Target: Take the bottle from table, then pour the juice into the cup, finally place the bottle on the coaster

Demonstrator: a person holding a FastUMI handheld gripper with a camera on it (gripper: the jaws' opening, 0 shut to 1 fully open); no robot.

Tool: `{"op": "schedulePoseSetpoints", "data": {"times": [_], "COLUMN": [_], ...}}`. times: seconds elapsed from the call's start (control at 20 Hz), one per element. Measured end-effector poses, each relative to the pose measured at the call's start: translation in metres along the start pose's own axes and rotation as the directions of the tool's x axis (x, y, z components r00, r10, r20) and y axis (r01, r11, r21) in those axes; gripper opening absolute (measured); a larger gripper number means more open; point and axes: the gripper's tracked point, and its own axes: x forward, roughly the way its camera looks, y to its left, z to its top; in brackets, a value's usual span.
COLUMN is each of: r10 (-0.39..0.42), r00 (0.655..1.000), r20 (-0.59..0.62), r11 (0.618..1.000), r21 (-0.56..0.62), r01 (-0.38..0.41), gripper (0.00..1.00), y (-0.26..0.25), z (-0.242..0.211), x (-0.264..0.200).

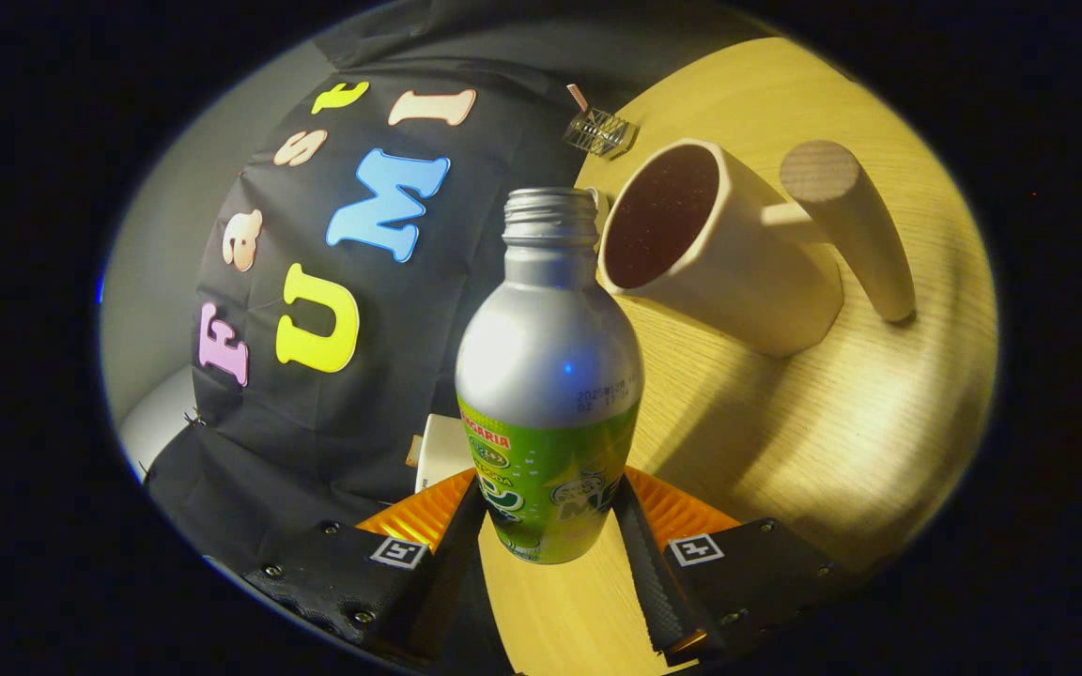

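My gripper (550, 514) is shut on a silver bottle (548, 357) with a green label, both fingers pressing on its lower body. The bottle has no cap, and its threaded mouth (550, 208) sits close beside the rim of the cup. The whole scene appears tilted, so the bottle is held at a lean towards the cup. The cream cup (738, 263) stands on the wooden table (832, 422) just beyond the bottle, its inside dark and its round wooden handle (846, 221) on the far side. No stream of juice shows. A pale flat thing (438, 451) peeks out behind the bottle by one finger.
A small wire object (600, 130) lies at the table's far edge beyond the cup. The black cloth wall (334, 394) hangs close behind the bottle. Bare tabletop spreads on the handle side of the cup.
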Motion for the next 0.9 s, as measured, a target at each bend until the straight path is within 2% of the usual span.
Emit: {"op": "schedulePoseSetpoints", "data": {"times": [0.35,0.9], "r10": [0.046,0.068], "r00": [0.998,0.995], "r20": [-0.037,-0.07], "r11": [0.989,0.948], "r21": [0.144,0.315], "r01": [-0.04,-0.042], "gripper": [0.78,0.78], "y": [0.017,0.031], "z": [-0.003,0.0], "x": [-0.003,0.001]}}
